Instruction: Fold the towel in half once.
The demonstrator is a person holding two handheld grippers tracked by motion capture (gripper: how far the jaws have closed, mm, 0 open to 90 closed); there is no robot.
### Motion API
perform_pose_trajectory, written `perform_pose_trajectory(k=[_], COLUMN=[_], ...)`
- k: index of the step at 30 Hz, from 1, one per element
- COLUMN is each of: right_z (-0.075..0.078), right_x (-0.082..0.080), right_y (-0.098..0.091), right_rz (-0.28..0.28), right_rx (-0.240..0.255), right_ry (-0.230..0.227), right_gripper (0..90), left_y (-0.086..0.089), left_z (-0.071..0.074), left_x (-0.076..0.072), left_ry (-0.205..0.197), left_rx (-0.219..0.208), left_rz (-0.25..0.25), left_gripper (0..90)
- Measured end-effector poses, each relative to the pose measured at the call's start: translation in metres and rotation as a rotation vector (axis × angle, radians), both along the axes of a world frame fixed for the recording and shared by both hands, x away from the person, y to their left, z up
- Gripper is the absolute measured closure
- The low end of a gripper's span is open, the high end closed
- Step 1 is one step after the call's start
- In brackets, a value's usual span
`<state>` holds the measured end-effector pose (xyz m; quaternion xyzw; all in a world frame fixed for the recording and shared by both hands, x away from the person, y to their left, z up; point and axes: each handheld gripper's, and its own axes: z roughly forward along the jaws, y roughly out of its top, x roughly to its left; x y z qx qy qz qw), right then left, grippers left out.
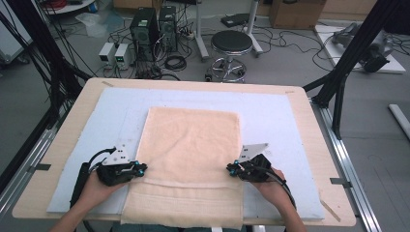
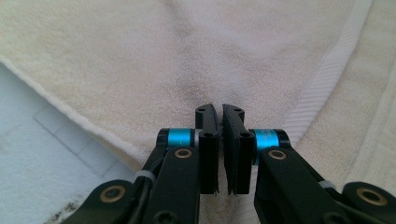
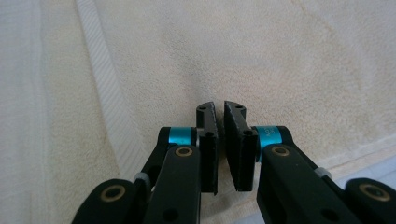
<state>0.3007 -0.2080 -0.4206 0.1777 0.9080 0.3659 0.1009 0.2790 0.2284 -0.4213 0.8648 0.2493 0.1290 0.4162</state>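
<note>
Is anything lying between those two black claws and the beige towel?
Nothing visible does. The left gripper and right gripper sit at opposite side edges of the towel, jaws closed, apparently pinching its cloth.

No legible text, label, brand, number or sign anywhere in these views.

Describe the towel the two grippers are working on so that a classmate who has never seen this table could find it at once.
On the wooden table lies a pale blue mat, and the towel is spread flat on its middle. It is the peach-cream terry cloth with a woven band near its front end, flanked by the left gripper and right gripper.
</note>
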Motion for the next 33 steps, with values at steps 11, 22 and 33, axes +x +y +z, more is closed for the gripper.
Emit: perform_pose_trajectory(k=[11,22,33], right_z=[0.040,0.057,0.025], right_x=[-0.021,-0.074,-0.051], right_y=[-0.011,-0.014,-0.007], right_rz=[0.029,0.133,0.119], right_rx=[0.041,0.076,0.043], right_ry=[-0.042,-0.022,0.036], right_gripper=[84.3,73.9,61.2], left_y=[0.005,0.014,0.005], left_z=[0.035,0.042,0.015], left_x=[-0.029,-0.083,-0.060], left_ry=[-0.064,-0.032,-0.013], left_rx=[-0.031,-0.047,-0.016], left_rz=[-0.040,-0.125,-0.104], left_gripper=[85.1,79.5,60.2])
